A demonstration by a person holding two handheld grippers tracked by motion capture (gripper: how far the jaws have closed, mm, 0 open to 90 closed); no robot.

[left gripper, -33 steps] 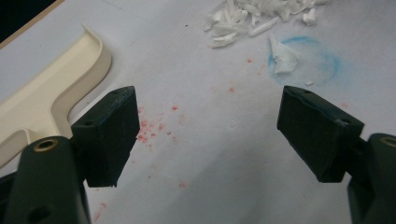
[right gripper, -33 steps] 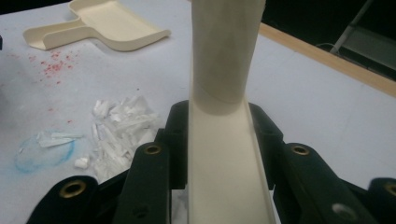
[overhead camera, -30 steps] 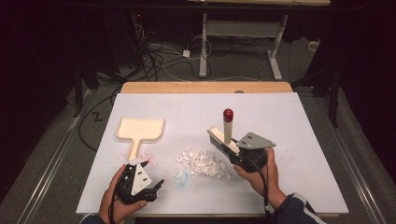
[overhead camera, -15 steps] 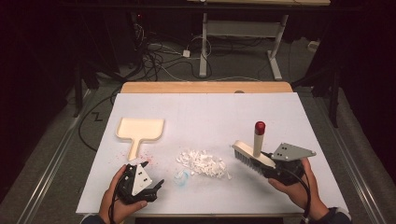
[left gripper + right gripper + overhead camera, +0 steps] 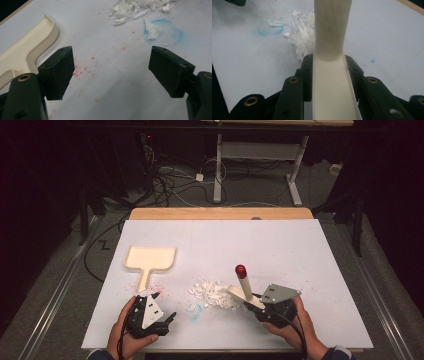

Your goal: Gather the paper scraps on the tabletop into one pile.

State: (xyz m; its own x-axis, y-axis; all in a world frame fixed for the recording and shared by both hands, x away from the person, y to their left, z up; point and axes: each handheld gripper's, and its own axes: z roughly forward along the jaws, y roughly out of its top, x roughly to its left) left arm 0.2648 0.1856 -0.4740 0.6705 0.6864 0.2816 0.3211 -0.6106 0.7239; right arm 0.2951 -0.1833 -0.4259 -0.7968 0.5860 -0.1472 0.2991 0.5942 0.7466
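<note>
My right gripper [image 5: 256, 306] is clamped on the cream back of a small hand brush [image 5: 243, 292], its jaws pressed against both long sides. In the right gripper view the brush [image 5: 329, 82] runs straight out from between the jaws, its long axis in line with them, and its round handle rises away from me. From the high view that handle tilts up and away from me, ending in a red tip [image 5: 241, 269]. Just beyond the brush head, touching it, lies a heap of white paper scraps [image 5: 212, 293] on the white table [image 5: 300, 250].

My left gripper [image 5: 111, 71] hangs wide open over bare tabletop speckled with red flecks. Ahead of its right jaw is a blue ring stain [image 5: 163, 31]. Ahead of its left jaw lies a cream dustpan [image 5: 149, 260], handle pointing back toward me.
</note>
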